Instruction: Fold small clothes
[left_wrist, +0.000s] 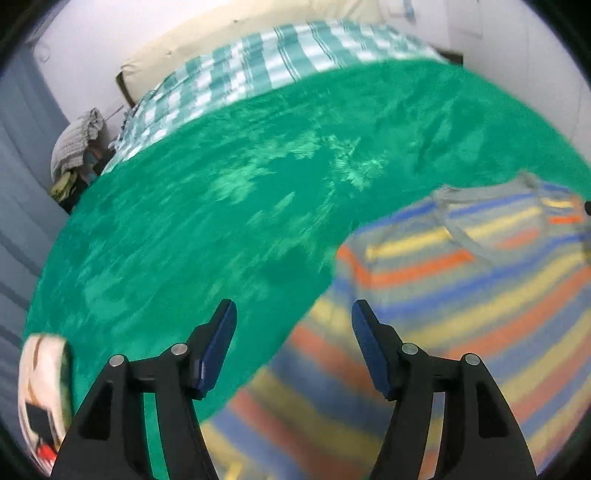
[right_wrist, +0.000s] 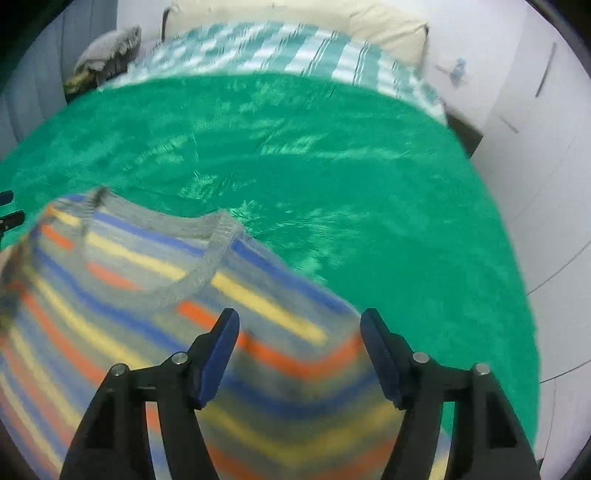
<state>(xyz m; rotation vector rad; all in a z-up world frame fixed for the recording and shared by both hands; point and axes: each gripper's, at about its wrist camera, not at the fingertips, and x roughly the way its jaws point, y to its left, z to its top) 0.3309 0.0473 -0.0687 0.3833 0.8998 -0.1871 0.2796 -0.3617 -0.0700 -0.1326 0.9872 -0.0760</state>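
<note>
A small striped shirt (left_wrist: 461, 295) in grey, blue, yellow and orange lies flat on a green plush blanket (left_wrist: 240, 192), its grey neckline up. My left gripper (left_wrist: 293, 314) is open and empty, above the shirt's left edge. In the right wrist view the same shirt (right_wrist: 155, 295) fills the lower left, with its grey collar (right_wrist: 207, 254). My right gripper (right_wrist: 300, 321) is open and empty, above the shirt's right shoulder area. Both views are blurred.
The green blanket (right_wrist: 369, 184) covers a bed, with a teal-and-white striped sheet (left_wrist: 258, 62) and a cream pillow (right_wrist: 388, 29) at the head. A pile of clothes (left_wrist: 74, 147) sits beside the bed. A white printed item (left_wrist: 40, 387) lies at the left edge.
</note>
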